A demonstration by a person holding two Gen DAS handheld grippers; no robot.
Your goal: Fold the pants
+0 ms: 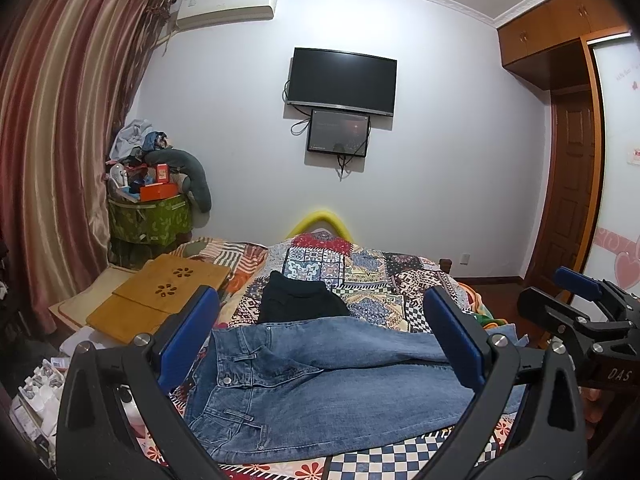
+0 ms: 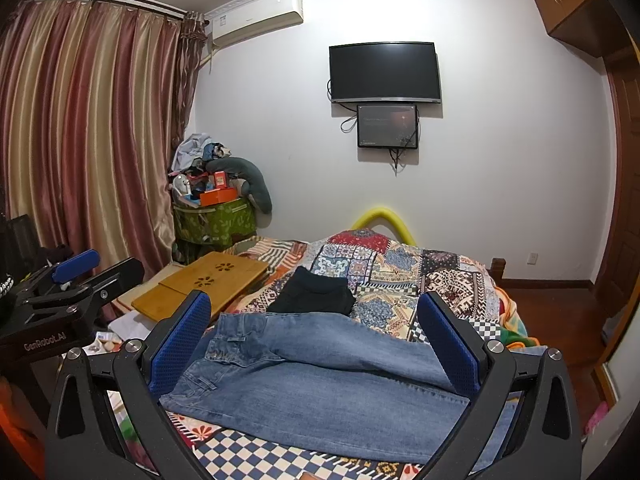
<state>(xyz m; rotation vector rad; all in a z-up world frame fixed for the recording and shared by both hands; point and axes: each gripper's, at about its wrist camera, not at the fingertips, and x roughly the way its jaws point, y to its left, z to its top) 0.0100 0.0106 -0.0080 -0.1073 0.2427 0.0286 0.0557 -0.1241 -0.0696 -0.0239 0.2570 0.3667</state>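
Lying crosswise on the bed (image 1: 400,280), the jeans (image 1: 320,384) run waistband toward the wooden board (image 1: 160,300), legs away from it. Left gripper (image 1: 320,344) and right gripper (image 2: 316,356) hover wide apart, empty; the left sits nearer the waistband.

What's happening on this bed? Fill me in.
A person holds two grippers above a pair of jeans spread on the patchwork quilt. The left gripper and the right gripper are both open and grip nothing. A folded dark garment lies behind the jeans. Folding of the jeans has not started.
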